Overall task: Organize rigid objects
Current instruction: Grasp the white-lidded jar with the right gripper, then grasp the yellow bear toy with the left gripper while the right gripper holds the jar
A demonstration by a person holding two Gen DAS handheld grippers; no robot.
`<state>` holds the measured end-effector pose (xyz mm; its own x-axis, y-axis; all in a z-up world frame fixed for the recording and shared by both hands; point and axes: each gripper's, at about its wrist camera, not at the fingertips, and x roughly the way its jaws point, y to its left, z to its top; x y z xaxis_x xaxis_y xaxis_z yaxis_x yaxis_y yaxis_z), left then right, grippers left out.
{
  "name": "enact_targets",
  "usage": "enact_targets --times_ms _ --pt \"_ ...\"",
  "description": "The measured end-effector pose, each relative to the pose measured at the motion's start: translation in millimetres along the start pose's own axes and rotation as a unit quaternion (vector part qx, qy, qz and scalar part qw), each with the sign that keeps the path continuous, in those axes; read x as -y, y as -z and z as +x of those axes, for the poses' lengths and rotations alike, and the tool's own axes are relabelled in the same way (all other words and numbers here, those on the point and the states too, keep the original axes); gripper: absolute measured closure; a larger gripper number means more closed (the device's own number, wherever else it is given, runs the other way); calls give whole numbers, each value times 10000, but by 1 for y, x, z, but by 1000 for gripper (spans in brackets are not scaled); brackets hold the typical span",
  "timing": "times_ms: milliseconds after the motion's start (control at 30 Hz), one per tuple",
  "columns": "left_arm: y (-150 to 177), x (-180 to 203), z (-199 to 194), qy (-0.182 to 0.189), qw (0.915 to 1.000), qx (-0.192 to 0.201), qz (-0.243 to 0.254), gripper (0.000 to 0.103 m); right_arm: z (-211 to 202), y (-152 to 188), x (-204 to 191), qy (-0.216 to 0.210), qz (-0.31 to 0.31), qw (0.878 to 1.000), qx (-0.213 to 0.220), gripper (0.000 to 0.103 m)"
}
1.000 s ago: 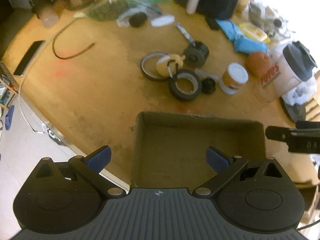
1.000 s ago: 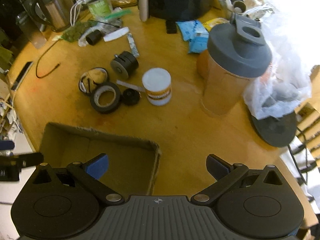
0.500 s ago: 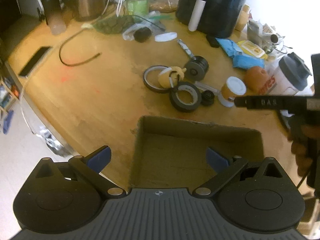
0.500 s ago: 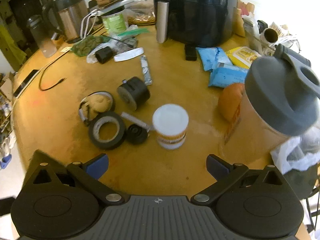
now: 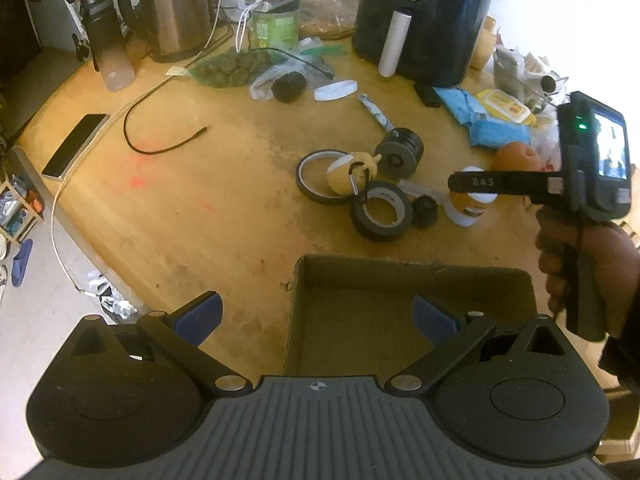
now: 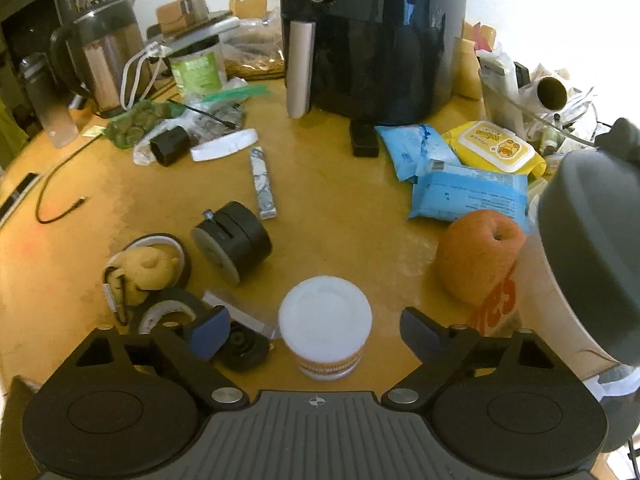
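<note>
- Left tool (image 5: 316,314) hangs over the near edge of the wooden worktop (image 5: 224,184), fingers spread wide, nothing between them. Its right fingertip is above the cardboard box (image 5: 412,284), which sits open right at that edge.
- Right tool (image 6: 316,330) is also spread wide and empty, down low with the white-lidded jar (image 6: 325,334) sitting between its blue fingertips (image 6: 208,332). Can't tell if either pad touches the jar; there looks to be a gap on both sides.
- From the left camera you can see the right tool (image 5: 472,183) from the side, one finger reaching across in front of the jar (image 5: 466,210).
- Just left of the jar: a small black knob (image 6: 242,348), a roll of black tape (image 6: 168,312), a thin tape ring (image 5: 320,178) with a tan lump and carabiner on it, and a black caster wheel (image 6: 232,240) behind them.
- Right of the jar there's an orange fruit (image 6: 480,254) touching a shaker bottle (image 6: 576,272) with a grey lid.
- Air fryer (image 6: 372,32) and kettle (image 6: 104,52) are way at the back.
</note>
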<state>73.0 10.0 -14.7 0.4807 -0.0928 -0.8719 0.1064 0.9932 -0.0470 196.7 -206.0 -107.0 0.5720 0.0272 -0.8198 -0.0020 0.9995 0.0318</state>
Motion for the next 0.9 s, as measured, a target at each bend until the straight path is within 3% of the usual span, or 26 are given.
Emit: enact_targets --times_ms 133,200,267,500,700,900 --pt "3 -5 0 69 10000 -39 -56 0 12 0 1 105 44 9999 -60 29" --pt "4 -8 1 68 9999 -77 -92 0 17 1 1 117 54 9999 -101 41" --pt "3 -11 2 53 9999 -89 -123 0 21 1 0 74 46 9998 -172 46" --pt "-3 -20 2 219 9995 47 -237 0 17 2 -4 230 -32 9996 -170 46" --pt "-7 -19 7 193 9998 75 -61 0 -10 3 1 96 69 9999 13 47" --pt "-18 -21 8 573 9980 254 -38 0 -43 6 3 -23 81 9998 189 47"
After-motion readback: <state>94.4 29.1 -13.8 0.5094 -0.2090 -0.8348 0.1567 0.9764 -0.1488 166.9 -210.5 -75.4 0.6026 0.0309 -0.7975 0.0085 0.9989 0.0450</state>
